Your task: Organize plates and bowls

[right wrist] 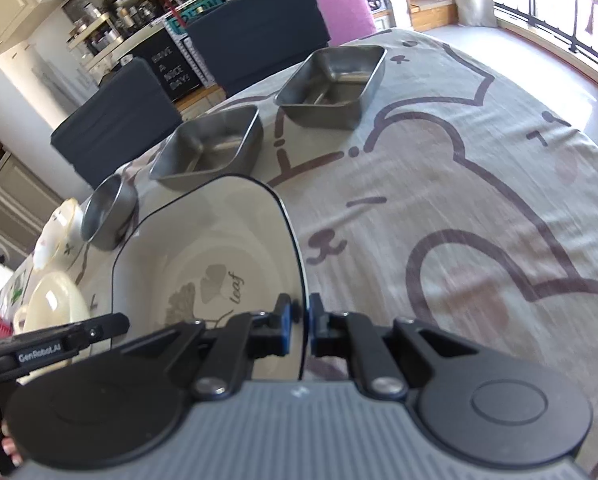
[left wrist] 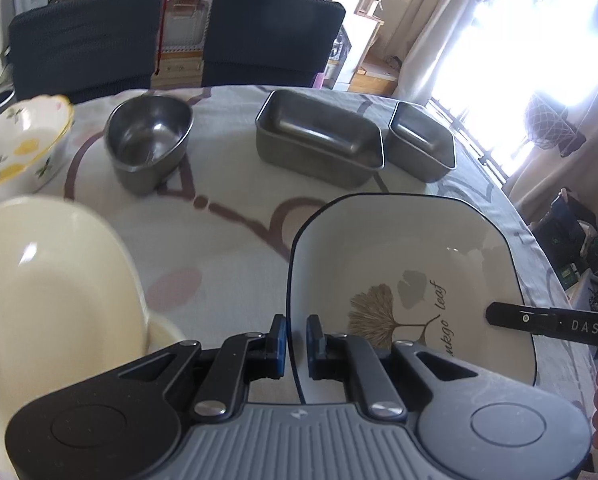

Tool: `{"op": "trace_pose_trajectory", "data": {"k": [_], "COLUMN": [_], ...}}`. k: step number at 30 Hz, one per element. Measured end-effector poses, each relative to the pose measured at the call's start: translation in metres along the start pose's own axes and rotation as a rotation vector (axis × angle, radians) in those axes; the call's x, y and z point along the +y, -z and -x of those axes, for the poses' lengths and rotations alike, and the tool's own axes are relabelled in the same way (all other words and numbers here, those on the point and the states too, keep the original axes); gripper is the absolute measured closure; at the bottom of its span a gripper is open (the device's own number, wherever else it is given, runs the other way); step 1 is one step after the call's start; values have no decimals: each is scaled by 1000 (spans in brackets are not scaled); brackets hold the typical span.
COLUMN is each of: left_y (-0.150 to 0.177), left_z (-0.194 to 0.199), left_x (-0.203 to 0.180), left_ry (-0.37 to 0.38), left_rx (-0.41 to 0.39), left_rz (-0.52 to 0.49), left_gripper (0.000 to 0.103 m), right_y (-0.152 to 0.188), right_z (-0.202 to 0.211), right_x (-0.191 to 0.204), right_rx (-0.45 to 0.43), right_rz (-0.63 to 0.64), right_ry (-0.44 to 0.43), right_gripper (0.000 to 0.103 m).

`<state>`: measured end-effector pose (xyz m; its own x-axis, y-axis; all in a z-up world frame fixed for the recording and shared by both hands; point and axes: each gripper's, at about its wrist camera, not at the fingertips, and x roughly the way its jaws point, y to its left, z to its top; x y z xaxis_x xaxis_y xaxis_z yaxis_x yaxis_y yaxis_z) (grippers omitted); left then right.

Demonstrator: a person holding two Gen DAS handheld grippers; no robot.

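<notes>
A white square plate (left wrist: 411, 264) with a dark rim and a ginkgo leaf print is held between both grippers above the cloth. My left gripper (left wrist: 296, 328) is shut on the plate's left rim, its blue pads pressing either side of the edge. My right gripper (right wrist: 300, 310) is shut on the opposite rim of the same plate (right wrist: 203, 248). The right gripper's finger (left wrist: 495, 314) shows at the plate's right edge in the left wrist view. The left gripper's finger (right wrist: 111, 324) shows at the left in the right wrist view.
A cream bowl (left wrist: 51, 280) sits close on the left, with a floral bowl (left wrist: 23, 144) behind it. A round steel bowl (left wrist: 149, 140) and two rectangular steel tins (left wrist: 319, 136) (left wrist: 423, 140) line the far side of the table (right wrist: 459, 200). Dark chairs (left wrist: 87, 36) stand beyond.
</notes>
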<state>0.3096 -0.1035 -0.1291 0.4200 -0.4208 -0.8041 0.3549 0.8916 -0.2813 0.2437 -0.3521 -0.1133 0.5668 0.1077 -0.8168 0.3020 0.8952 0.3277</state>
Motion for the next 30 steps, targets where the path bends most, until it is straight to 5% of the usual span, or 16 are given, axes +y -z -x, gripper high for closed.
{"op": "trace_pose_trajectory", "data": {"k": [10,18,30], "left_y": [42,66,92], "left_z": [32,62,58], "left_x": [6,4,-5], "left_ry": [-24,-38,-96], "left_rx": [58,26,77], "left_rz": [69,118,123], "left_gripper": [93,93,93], "right_y": [22,34,47], "right_z": [8,13,4], "right_x": [6,7,12], "right_rx": [88,150,205], "right_rz": [62,106,181], "right_ry": [-57,-115,-72], "right_gripper": [92,91,88]}}
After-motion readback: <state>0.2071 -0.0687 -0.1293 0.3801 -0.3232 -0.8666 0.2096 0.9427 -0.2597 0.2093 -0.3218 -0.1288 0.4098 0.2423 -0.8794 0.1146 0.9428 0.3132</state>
